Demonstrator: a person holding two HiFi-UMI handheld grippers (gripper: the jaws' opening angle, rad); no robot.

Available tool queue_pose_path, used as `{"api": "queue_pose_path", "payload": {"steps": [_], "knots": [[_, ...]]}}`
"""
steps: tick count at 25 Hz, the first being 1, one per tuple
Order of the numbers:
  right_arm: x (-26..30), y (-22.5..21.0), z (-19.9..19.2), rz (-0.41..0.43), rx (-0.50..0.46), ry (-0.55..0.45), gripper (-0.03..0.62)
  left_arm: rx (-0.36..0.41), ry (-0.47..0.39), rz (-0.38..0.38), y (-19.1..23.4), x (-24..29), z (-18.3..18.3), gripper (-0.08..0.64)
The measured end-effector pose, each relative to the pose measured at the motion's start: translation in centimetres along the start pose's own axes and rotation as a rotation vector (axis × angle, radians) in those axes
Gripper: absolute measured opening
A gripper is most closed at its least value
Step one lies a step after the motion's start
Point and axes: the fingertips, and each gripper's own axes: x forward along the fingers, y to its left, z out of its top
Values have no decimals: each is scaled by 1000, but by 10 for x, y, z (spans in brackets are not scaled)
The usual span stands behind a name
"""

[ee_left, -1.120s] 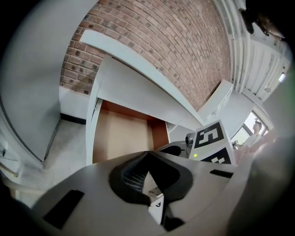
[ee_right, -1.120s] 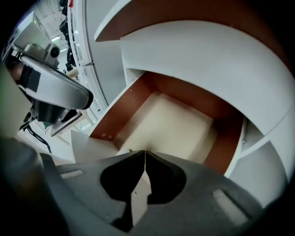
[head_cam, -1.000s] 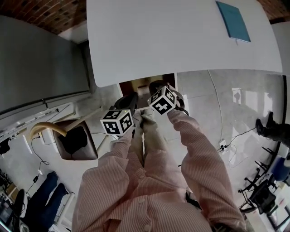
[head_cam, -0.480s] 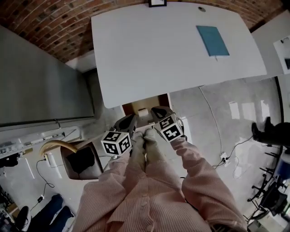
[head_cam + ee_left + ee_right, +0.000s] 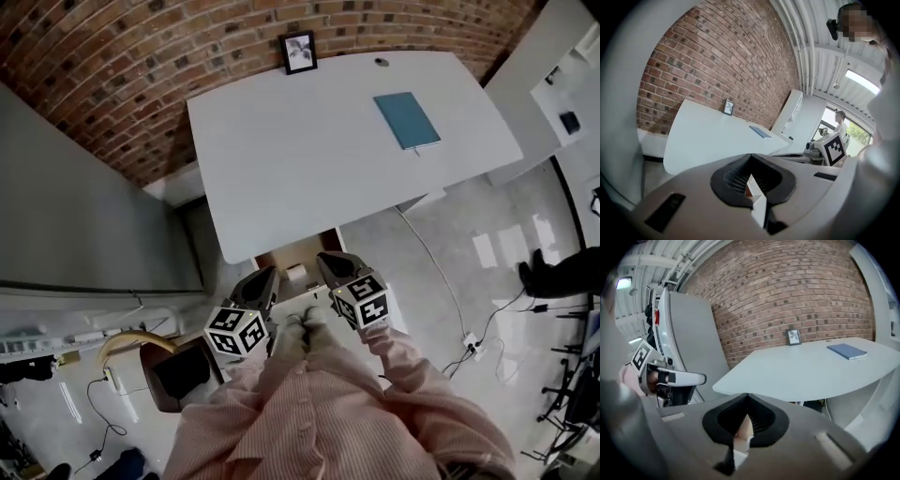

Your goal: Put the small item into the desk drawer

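Nearly done: small white item (image 5: pixel 296 273) apparently in open drawer (image 5: pixel 274 260) mid-frame; left gripper (image 5: pixel 265 279) and right gripper (image 5: pixel 328 262) closed, empty.

Left gripper (image 5: pixel 263 278), right gripper (image 5: pixel 329 263) side by side before chest, both pointing forward-down, jaws of each closed together, empty

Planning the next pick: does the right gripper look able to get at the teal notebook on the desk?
Probably yes: the teal notebook lies flat on the white desk, nothing over it. The right gripper is shut and short of the desk's edge, so it must open and reach forward.
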Motion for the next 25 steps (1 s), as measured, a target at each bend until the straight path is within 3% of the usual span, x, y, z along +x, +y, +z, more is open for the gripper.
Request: {"api": "queue_pose_path", "payload": {"steps": [5, 16, 25], "knots": [[-25, 5, 34, -5, 106, -130, 6, 52, -57, 3, -3, -13, 32, 0], [-63, 5, 93, -52, 132, -307, 6, 147, -200, 26, 0, -47, 96, 0], [-81, 1, 127, -46, 129, -405, 6, 219, -274, 58, -1, -62, 127, 0]]}}
